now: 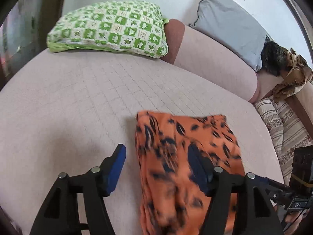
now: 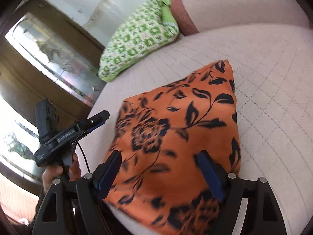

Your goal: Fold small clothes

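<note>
An orange cloth with a black flower and leaf print point(image 2: 176, 129) lies folded on the pale pink bed point(image 2: 264, 78) near its front edge. It also shows in the left wrist view point(image 1: 176, 156). My left gripper point(image 1: 156, 154) is open just above the cloth's left edge, one finger over the bed, the other over the cloth. My right gripper point(image 2: 159, 162) is open just above the cloth's near part, holding nothing. The left gripper also shows in the right wrist view point(image 2: 97, 117), left of the cloth.
A green and white patterned pillow point(image 1: 109, 29) lies at the far end of the bed. A grey pillow point(image 1: 230, 23) leans on the pink backrest point(image 1: 215, 58). A striped cushion point(image 1: 283, 127) and a brown cloth point(image 1: 291, 78) lie at the right.
</note>
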Demonstrator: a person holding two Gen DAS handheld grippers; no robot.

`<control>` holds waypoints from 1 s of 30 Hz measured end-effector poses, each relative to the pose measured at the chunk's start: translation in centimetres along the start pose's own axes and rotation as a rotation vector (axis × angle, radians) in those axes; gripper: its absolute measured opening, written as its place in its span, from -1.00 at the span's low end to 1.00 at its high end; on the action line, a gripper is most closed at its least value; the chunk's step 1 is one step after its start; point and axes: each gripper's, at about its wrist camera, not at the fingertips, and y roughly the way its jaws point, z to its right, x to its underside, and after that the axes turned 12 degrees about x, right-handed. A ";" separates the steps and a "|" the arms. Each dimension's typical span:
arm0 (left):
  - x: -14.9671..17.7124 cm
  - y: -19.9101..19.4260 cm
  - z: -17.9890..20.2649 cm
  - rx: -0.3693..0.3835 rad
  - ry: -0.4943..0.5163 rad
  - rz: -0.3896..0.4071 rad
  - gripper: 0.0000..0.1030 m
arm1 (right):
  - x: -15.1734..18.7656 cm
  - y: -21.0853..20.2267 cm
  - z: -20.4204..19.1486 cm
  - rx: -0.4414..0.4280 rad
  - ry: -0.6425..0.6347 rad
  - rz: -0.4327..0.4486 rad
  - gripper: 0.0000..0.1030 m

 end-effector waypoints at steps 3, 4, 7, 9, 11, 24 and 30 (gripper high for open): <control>2.6 -1.7 1.1 0.001 -0.048 0.013 0.34 | 2.2 -1.6 -0.3 -0.032 0.009 0.006 0.61; 3.6 -2.0 1.4 0.005 -0.061 0.011 0.34 | 2.9 -1.3 -0.1 -0.022 0.021 -0.011 0.61; 5.6 0.2 1.8 -0.057 -0.046 -0.080 0.32 | 4.0 1.3 1.0 -0.014 0.060 -0.104 0.61; 6.7 1.9 1.0 -0.117 -0.057 -0.147 0.14 | 4.0 1.8 1.5 -0.021 0.094 -0.105 0.61; 7.2 1.8 0.7 -0.113 -0.071 -0.149 0.14 | 3.7 1.2 1.2 -0.027 0.119 -0.104 0.61; 6.4 -0.5 1.2 -0.141 -0.021 -0.092 0.14 | 1.0 2.4 0.5 0.012 0.128 -0.058 0.61; 6.2 -0.4 1.6 -0.158 0.008 -0.084 0.14 | -0.6 0.9 -0.5 -0.031 0.137 -0.015 0.61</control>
